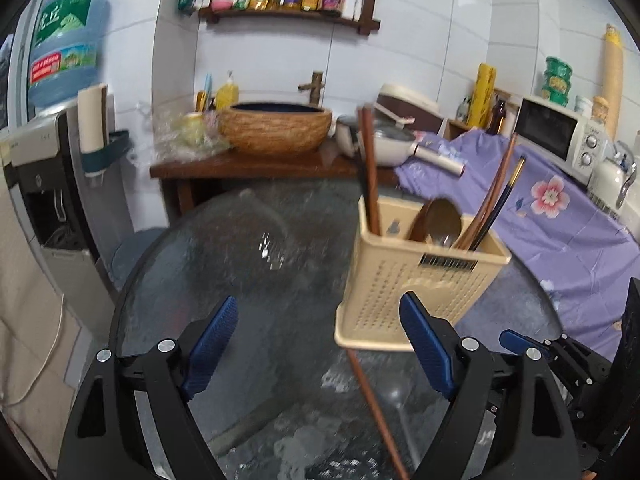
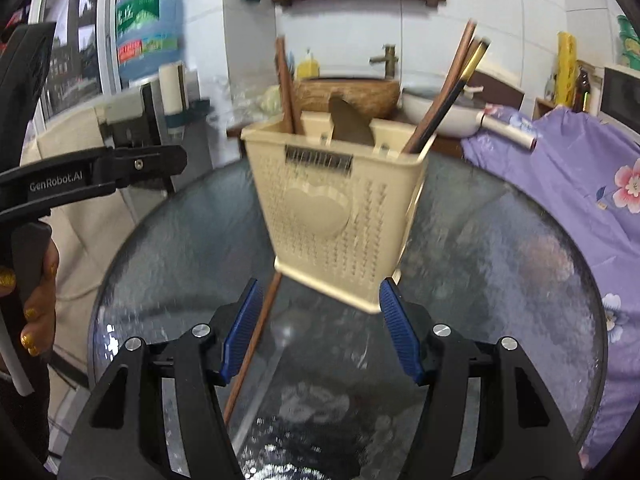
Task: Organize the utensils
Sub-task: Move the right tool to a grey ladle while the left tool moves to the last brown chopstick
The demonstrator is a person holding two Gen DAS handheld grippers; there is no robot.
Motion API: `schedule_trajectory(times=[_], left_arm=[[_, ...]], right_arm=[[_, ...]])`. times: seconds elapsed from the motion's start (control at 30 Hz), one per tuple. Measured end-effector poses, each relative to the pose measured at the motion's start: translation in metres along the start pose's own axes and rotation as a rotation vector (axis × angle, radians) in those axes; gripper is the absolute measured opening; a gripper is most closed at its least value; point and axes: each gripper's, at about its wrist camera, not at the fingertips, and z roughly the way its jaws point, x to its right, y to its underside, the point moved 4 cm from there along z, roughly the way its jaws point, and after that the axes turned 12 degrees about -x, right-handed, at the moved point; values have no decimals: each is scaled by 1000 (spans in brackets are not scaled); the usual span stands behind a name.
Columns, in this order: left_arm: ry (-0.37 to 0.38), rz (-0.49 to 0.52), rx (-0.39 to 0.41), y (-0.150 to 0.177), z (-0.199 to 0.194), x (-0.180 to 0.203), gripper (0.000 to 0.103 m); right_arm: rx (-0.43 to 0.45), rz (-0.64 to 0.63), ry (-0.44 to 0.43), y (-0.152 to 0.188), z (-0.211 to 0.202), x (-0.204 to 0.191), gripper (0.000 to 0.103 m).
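While the beige perforated utensil basket (image 2: 340, 204) stands upright on the round glass table (image 2: 500, 260), a single brown chopstick (image 2: 250, 344) lies flat on the glass in front of it, its far end running up to the basket's base. Inside the basket a dark wooden spoon (image 1: 438, 220) sits in the middle, a pair of brown chopsticks (image 1: 369, 168) leans at the left side, and more chopsticks (image 1: 494, 200) — one dark with a gold tip — lean out at the right corner. Seen from its own camera, the right gripper (image 2: 320, 328) has its blue pads spread moderately with nothing pinched; the loose chopstick passes just beside its left pad, and whether they touch cannot be told. Over the glass the left gripper (image 1: 320, 340) stands wide apart and empty — its right pad overlaps the basket's near corner in that view. At the right view's left edge, a hand (image 2: 38, 300) wraps the left gripper's handle.
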Motion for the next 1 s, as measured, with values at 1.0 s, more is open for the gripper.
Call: schedule_trajectory(times=[1.0], left_arm=[[-3, -48, -159, 48, 43, -19, 81]], right_arm=[[-297, -15, 51, 32, 82, -26, 20]])
